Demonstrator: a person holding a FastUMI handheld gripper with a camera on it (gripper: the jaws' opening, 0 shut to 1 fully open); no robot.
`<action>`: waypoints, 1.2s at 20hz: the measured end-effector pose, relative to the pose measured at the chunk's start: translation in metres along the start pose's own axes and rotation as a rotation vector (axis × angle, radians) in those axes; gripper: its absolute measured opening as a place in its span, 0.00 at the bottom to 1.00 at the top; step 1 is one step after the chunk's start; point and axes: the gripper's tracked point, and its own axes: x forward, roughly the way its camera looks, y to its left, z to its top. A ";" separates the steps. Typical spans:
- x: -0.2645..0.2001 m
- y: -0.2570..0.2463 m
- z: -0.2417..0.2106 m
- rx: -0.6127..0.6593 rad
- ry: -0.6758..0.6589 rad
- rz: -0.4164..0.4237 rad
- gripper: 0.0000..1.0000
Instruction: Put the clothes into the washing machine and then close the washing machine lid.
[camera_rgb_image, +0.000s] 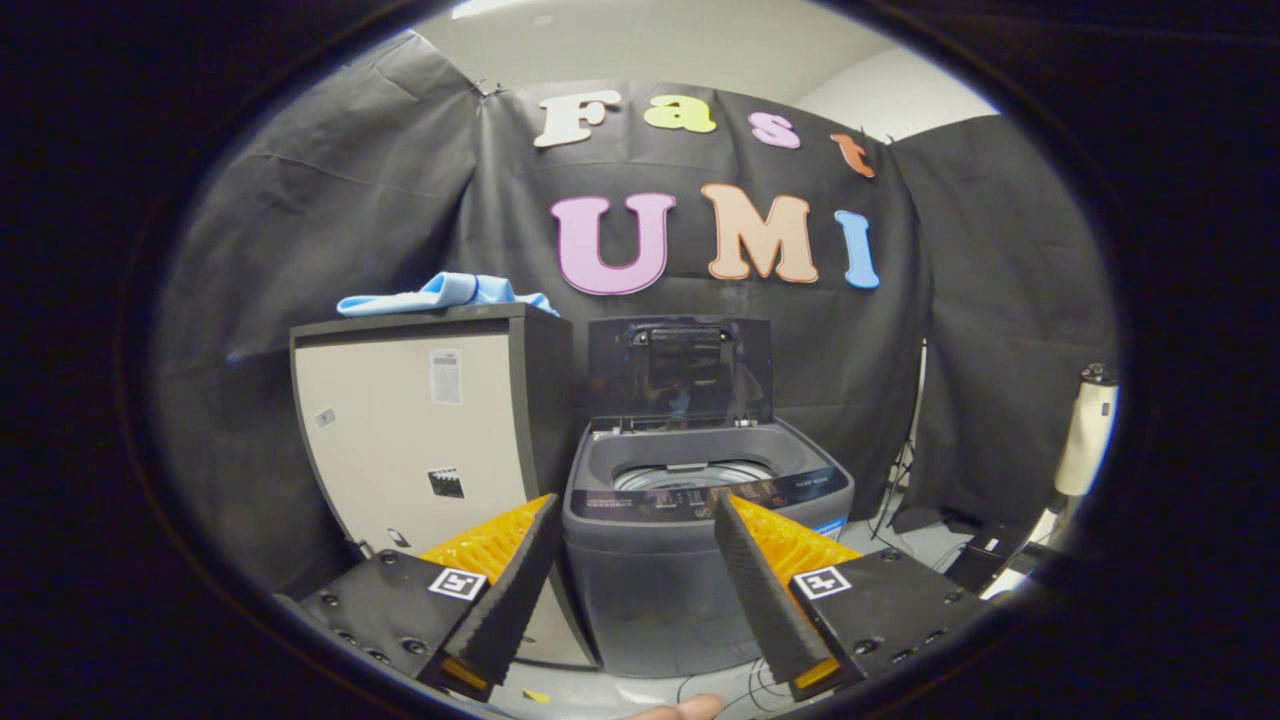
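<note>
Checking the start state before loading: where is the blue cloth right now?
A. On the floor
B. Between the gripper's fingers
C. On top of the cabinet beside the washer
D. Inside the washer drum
C: the blue cloth lies on the cabinet beside the open washing machine; the gripper is open, holding nothing.

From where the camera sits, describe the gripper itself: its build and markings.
The gripper has two wedge-shaped fingers, tapering toward their tips, with ribbed inner faces. Each is mounted on a flat black block with round screw heads, and each block carries a small square black-and-white marker tag. The fingers stand apart, open, with the washing machine beyond them.
</note>
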 end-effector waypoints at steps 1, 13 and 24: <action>0.003 0.006 0.011 0.011 -0.017 -0.003 0.96; 0.067 0.159 0.133 0.043 -0.065 0.155 0.97; 0.202 0.267 0.193 0.039 0.063 0.174 0.99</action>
